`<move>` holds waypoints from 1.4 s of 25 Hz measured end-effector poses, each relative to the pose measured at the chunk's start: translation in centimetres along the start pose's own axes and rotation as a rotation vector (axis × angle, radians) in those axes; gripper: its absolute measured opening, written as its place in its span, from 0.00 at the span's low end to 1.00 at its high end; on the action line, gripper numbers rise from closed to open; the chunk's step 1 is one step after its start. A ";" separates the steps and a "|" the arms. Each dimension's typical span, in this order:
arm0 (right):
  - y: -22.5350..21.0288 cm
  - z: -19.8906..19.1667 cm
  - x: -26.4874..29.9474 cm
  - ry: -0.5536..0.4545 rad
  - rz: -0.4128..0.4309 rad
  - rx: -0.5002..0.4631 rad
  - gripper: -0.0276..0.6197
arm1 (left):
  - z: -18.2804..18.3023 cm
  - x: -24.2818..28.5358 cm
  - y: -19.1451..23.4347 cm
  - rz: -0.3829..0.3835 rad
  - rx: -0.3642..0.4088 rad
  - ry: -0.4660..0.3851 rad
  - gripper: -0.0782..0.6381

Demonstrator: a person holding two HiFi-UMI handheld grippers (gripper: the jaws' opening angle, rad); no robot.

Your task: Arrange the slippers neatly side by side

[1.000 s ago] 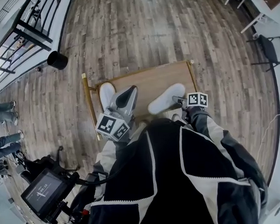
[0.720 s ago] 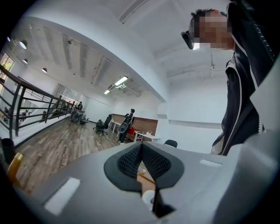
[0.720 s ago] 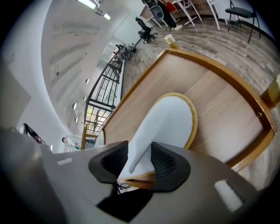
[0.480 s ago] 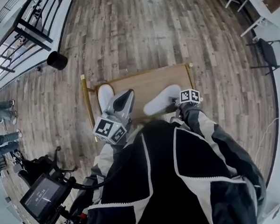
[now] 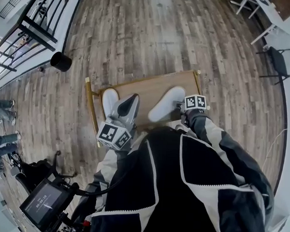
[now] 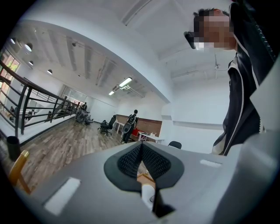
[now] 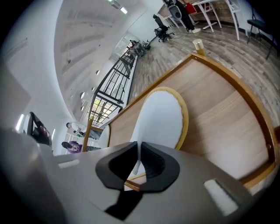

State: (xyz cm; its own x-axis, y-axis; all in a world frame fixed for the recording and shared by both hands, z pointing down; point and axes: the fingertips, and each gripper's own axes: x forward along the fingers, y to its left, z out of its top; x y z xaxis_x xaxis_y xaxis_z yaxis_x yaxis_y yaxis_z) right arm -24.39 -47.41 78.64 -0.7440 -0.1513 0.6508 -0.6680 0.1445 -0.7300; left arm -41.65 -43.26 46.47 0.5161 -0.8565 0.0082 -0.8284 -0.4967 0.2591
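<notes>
Head view: left slipper (image 5: 110, 99) and right slipper (image 5: 166, 104) sit well apart on wooden tray (image 5: 159, 84), not paired yet. Right gripper (image 7: 139, 158) jaws have just been closing and pinch the right slipper's near edge; left gripper (image 6: 141, 159) is closed, empty.

White, tan-edged right slipper (image 5: 165, 104) & left slipper (image 5: 109, 100): soft matt cloth. Low tan wooden table (image 5: 151, 87): smooth, satin surf. Grey-brown plank floor (image 5: 155, 35): matt wood w/ visible grain. Black-&-grey jacket (image 5: 201, 163): slightly shiny fabric.
</notes>
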 end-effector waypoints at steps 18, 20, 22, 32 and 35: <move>22.0 3.5 -12.5 -0.323 0.228 -0.825 0.09 | -1.1 -2.0 1.9 0.054 -0.008 -0.014 0.13; 23.2 2.6 -13.1 -0.340 0.226 -0.894 0.09 | -1.3 -2.1 2.0 0.057 -0.010 -0.009 0.13; 23.8 2.0 -13.3 -0.343 0.234 -0.914 0.09 | -1.4 -2.0 2.0 0.059 -0.014 -0.008 0.13; 24.1 1.0 -10.9 -0.292 0.242 -0.928 0.09 | -1.7 -3.3 2.3 0.073 -0.015 -0.004 0.13; 23.2 1.3 -8.3 -0.252 0.218 -0.919 0.09 | -1.9 -3.8 3.1 0.092 -0.009 -0.001 0.13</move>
State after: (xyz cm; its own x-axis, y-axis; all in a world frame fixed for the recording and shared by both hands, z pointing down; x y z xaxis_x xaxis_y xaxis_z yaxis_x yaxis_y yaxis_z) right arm -33.71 -44.07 56.00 -0.8988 -0.2203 0.3791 -0.3485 0.8836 -0.3127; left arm -45.80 -41.29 49.05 0.4376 -0.8986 0.0315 -0.8704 -0.4146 0.2657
